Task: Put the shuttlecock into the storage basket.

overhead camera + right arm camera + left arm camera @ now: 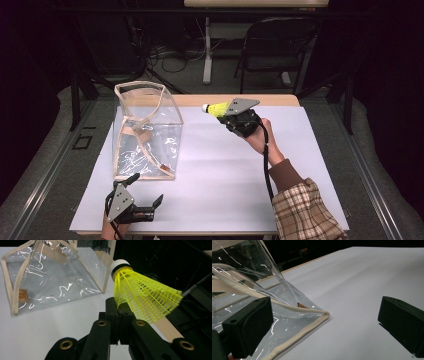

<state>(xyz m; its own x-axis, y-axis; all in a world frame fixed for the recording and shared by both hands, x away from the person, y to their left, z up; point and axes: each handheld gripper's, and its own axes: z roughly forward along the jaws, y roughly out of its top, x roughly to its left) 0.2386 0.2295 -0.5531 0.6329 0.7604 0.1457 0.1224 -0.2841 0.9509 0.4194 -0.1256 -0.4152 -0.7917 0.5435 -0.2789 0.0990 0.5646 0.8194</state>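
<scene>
We see the bench (210,200) under a white sheet, and on its left side a clear plastic bag (147,132) with cream trim standing upright. A small brown label (23,295) sits on the bag; its writing is too small for us to read. Our left gripper (145,197) rests near the bag's front corner, fingers spread wide with nothing between them. Our right gripper (231,116), raised at the far edge, pinches a yellow shuttlecock (142,295), its white cork tip pointing toward the bag.

No readable text; clear bag (57,282) tag's mark illegible.
</scene>
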